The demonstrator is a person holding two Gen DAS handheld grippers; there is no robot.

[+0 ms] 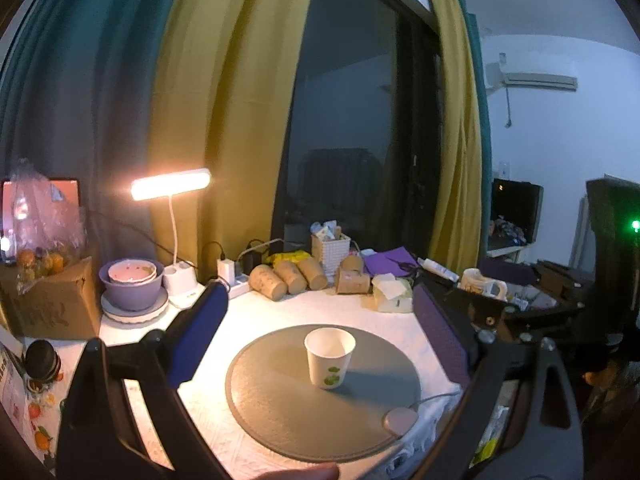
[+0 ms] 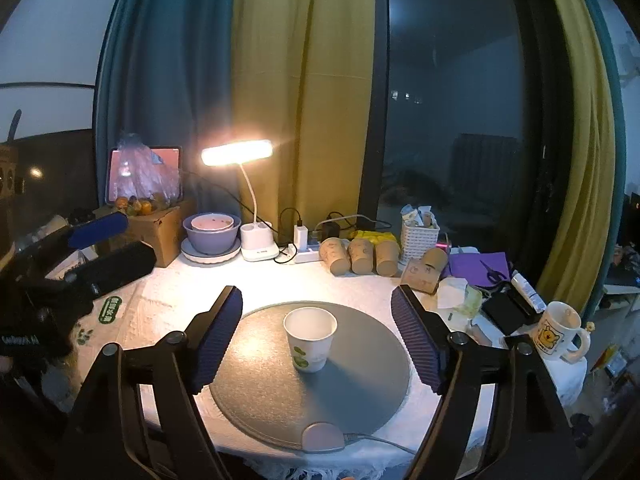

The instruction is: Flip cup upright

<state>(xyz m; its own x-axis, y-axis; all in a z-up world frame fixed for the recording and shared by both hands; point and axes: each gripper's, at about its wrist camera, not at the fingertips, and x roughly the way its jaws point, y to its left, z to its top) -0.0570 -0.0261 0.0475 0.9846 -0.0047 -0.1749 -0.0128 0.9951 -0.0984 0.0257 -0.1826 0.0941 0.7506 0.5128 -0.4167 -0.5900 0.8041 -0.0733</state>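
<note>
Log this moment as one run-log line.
paper cup: upright, mouth up, on grey round mat | left gripper: open, empty | right gripper: open, empty, cup between fingers untouched | status: cup upright

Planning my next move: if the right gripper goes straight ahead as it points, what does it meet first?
Probably the upright paper cup on the round grey mat, between the right gripper's open jaws; depth is uncertain.

Left gripper point(image 1: 320, 336): black angular frame, round silver screws at the joints.
Left pads point(image 1: 198, 336): deep blue, ribbed.
Right gripper point(image 2: 318, 336): the same black frame with silver screws.
Right pads point(image 2: 218, 340): blue-violet, finely ridged.
</note>
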